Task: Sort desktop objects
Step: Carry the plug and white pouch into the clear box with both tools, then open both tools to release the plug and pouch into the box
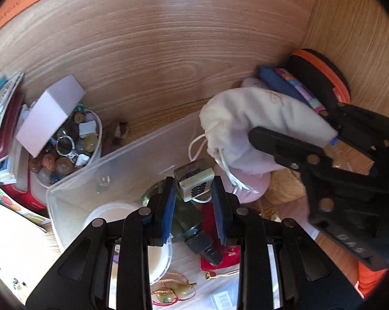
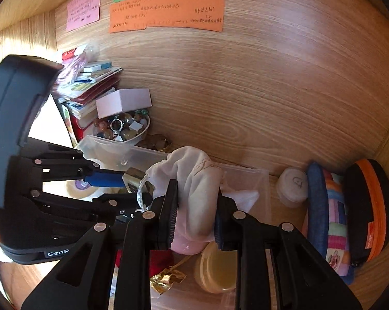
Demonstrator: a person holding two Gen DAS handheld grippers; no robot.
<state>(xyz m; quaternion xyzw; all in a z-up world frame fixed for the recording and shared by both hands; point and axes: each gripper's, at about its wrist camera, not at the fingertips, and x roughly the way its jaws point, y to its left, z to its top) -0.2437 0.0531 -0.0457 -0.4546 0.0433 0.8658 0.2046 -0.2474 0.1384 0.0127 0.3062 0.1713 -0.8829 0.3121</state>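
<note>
My left gripper (image 1: 193, 193) is clamped on a small pale-green cube (image 1: 194, 182) with a dark patterned face; both blue pads press its sides, and it sits out at the fingertips. Directly beneath these fingers lies a clear plastic bin (image 1: 122, 160), its near wall just ahead of the cube. Inside the bin, under the tool, I note a white round lid (image 1: 111, 213), a dark green glass piece (image 1: 186, 217) and a red pouch (image 1: 220, 255).

My right gripper (image 2: 195, 214) is closed on a white drawstring pouch (image 2: 191, 180); the cloth is pinched between the pads and bulges forward past the tips, its cord hanging to the left side. The pouch hangs above the same bin, just right of my left tool, and the two tools sit close together.

Ahead and to the left of both tools, beyond the bin, stands a bowl of polished stones (image 1: 65, 152) with a pale pink box (image 1: 49, 118) tilted on top. To the right of my right tool, a black-and-orange case (image 2: 370, 206) leans against the wooden wall (image 2: 246, 82).
</note>
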